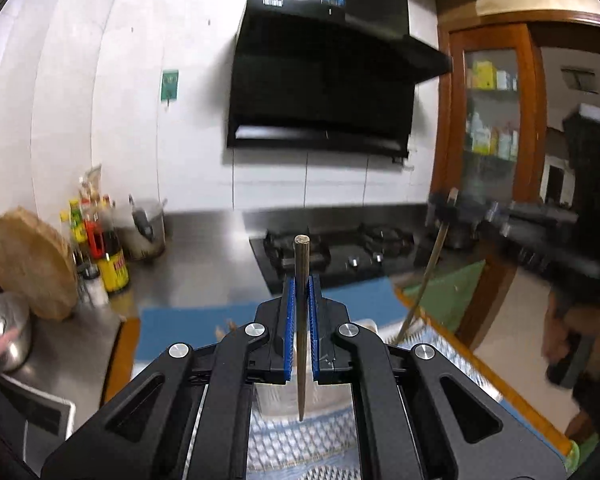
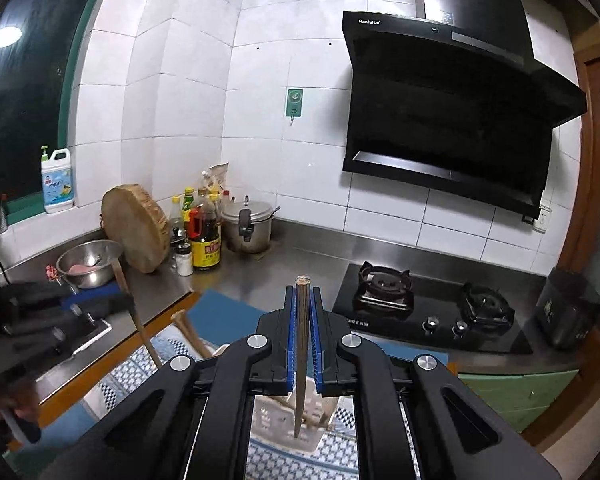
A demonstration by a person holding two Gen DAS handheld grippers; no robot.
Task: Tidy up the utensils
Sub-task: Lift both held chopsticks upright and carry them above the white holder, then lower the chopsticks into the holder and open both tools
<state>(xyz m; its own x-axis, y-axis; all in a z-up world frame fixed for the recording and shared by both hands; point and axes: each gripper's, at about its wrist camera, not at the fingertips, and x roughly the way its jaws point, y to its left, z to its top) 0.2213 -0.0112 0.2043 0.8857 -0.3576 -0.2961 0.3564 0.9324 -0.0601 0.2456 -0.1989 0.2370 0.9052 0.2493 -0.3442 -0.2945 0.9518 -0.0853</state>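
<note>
Slim brown chopstick (image 1: 301, 320) upright, blunt end up

Right gripper (image 2: 302, 300) clamped on an upright wooden chopstick (image 2: 301, 344), above a white utensil basket (image 2: 268, 412), gas hob (image 2: 428, 308) beyond, left gripper (image 2: 96, 304) gripping another chopstick (image 2: 138, 320)

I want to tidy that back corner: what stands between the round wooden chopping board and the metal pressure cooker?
A cluster of sauce bottles stands between the chopping board and the pressure cooker, clearest in the right wrist view.
</note>
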